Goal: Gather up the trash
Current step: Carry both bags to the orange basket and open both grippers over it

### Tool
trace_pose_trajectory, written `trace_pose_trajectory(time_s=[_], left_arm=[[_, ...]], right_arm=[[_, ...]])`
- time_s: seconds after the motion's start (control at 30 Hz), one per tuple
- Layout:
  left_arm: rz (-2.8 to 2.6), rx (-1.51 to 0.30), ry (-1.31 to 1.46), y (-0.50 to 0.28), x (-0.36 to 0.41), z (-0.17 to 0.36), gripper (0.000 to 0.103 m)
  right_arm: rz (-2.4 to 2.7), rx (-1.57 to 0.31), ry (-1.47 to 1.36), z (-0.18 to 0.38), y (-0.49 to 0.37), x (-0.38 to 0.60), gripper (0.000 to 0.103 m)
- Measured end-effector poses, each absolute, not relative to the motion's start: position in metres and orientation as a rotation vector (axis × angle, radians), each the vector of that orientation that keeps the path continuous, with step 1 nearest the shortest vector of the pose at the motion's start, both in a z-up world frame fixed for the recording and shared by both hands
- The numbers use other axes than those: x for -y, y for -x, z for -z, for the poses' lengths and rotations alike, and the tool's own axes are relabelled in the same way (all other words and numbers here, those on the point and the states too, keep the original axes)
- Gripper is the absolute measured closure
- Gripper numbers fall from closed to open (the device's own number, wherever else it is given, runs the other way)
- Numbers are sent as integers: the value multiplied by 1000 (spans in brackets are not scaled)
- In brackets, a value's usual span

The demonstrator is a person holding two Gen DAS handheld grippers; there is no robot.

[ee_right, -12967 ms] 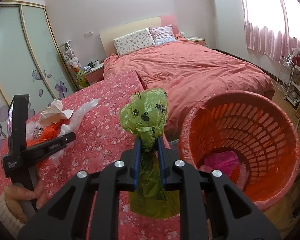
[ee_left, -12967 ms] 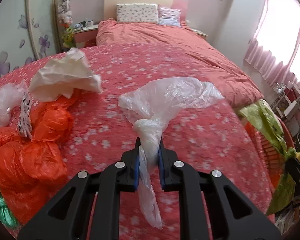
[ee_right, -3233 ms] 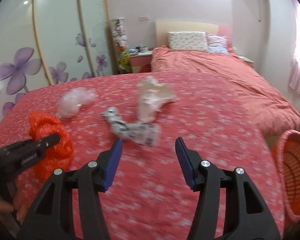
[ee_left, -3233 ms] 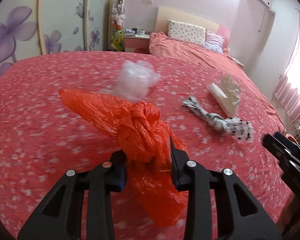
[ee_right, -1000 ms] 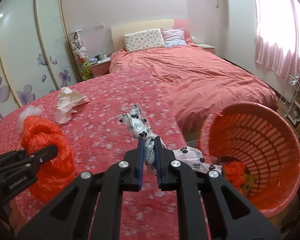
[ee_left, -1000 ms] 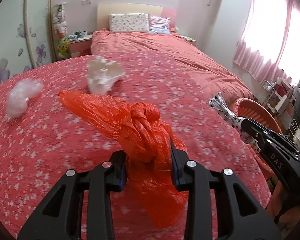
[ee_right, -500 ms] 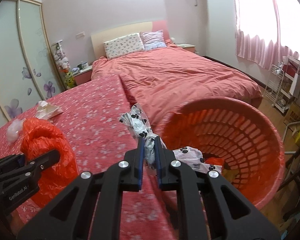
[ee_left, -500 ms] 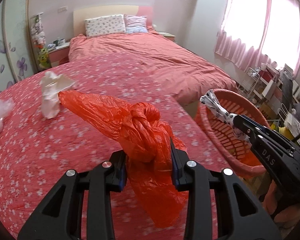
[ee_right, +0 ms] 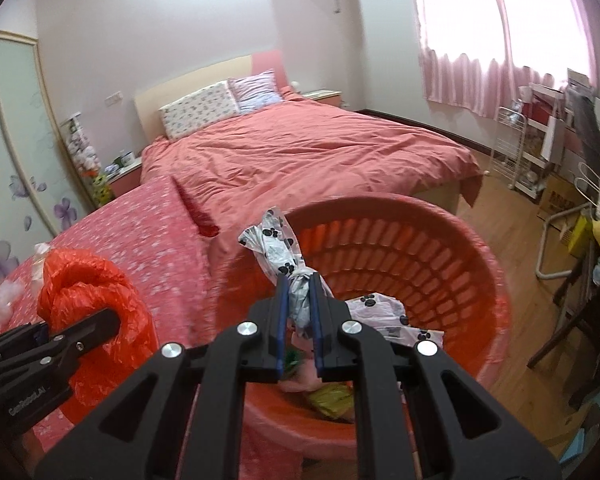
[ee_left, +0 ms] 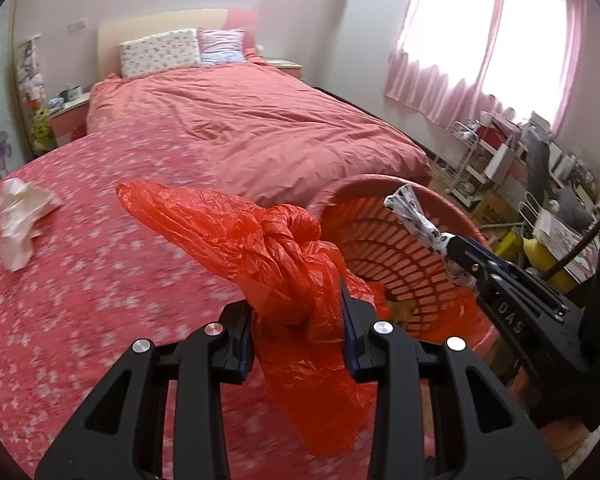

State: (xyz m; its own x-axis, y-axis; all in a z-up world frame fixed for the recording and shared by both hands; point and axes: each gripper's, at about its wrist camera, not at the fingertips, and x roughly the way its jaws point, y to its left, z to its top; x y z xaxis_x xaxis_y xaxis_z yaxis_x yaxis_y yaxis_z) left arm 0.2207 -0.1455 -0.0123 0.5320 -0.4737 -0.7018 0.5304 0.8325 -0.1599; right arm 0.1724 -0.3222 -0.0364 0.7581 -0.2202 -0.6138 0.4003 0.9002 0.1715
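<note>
My left gripper (ee_left: pixel 298 324) is shut on a knotted orange plastic bag (ee_left: pixel 268 240), held above the edge of the flowered red cover, just left of the orange basket (ee_left: pixel 404 268). My right gripper (ee_right: pixel 299 312) is shut on a white paw-print bag (ee_right: pixel 278 246) and holds it over the basket (ee_right: pixel 440 264), whose bottom holds several pieces of trash. The orange bag (ee_right: pixel 88 292) shows at the left of the right wrist view, and the paw-print bag (ee_left: pixel 416 216) at the right of the left wrist view.
A crumpled white bag (ee_left: pixel 20 208) lies on the flowered cover (ee_left: pixel 100 264) at the far left, with a clear bag (ee_right: pixel 4 292) beyond. The bed (ee_left: pixel 260 128) lies behind. A wire rack (ee_right: pixel 512 144), chairs and clutter stand at the right on the wooden floor.
Both grippers have swung right with their bags. The basket is now closer, and the paw-print bag is over its opening.
</note>
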Motion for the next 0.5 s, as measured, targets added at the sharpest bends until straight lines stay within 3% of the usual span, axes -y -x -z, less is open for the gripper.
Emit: trace_pose_trajectory(time_s=[0.5], left_arm=[[761,-856,-110,-220,210,24,69]], right_arm=[[411,-612,-402,51,-162,379,91]])
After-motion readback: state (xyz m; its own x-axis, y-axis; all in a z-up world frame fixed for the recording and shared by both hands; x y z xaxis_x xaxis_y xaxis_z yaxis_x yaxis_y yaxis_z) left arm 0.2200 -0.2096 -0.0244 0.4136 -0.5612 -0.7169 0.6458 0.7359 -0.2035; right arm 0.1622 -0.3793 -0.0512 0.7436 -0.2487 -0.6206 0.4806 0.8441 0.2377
